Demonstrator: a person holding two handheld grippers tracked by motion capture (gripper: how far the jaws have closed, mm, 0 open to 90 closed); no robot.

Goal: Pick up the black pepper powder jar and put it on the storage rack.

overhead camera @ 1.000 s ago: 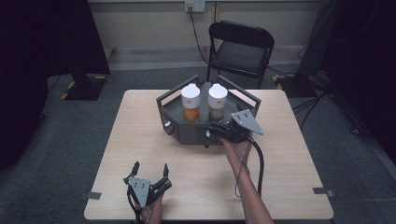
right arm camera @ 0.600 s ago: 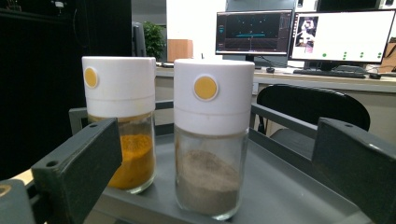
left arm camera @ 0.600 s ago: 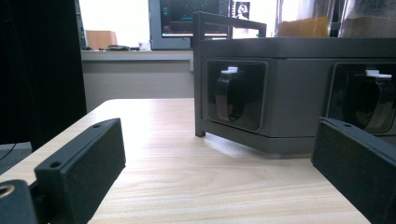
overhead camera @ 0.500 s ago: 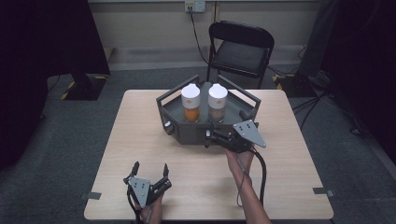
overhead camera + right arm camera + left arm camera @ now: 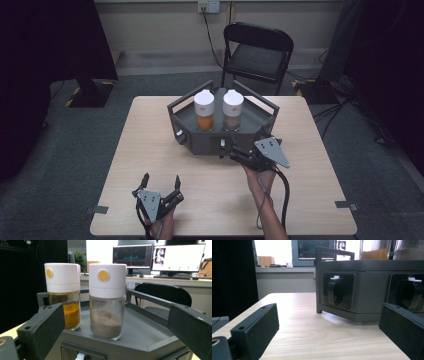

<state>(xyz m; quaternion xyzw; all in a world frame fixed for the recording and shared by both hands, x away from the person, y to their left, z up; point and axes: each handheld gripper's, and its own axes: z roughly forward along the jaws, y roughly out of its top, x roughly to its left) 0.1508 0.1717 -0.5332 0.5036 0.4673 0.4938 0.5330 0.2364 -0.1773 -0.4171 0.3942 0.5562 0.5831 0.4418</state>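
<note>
A dark grey six-sided stand (image 5: 200,144) sits at the table's far middle and carries two glass jars with white lids. The left jar (image 5: 205,113) holds orange powder, the right jar (image 5: 233,112) grey-brown powder. My right gripper (image 5: 236,154) hovers just in front of the stand's front face, open and holding nothing. In the right gripper view its open jaws frame the grey-powder jar (image 5: 107,302), with the orange jar (image 5: 64,296) to the left on the stand (image 5: 145,335). My left gripper (image 5: 160,180) rests open near the table's front edge. The left gripper view faces the stand (image 5: 367,287) and its recessed knobs (image 5: 335,291).
The light wooden table (image 5: 150,135) has bare room on both sides of the stand and in front of it. A black folding chair (image 5: 257,52) stands behind the table's far edge. A cable (image 5: 286,192) trails from the right gripper along the forearm.
The right gripper has drawn back from the stand toward the person and a little to the right. The left gripper has stayed put.
</note>
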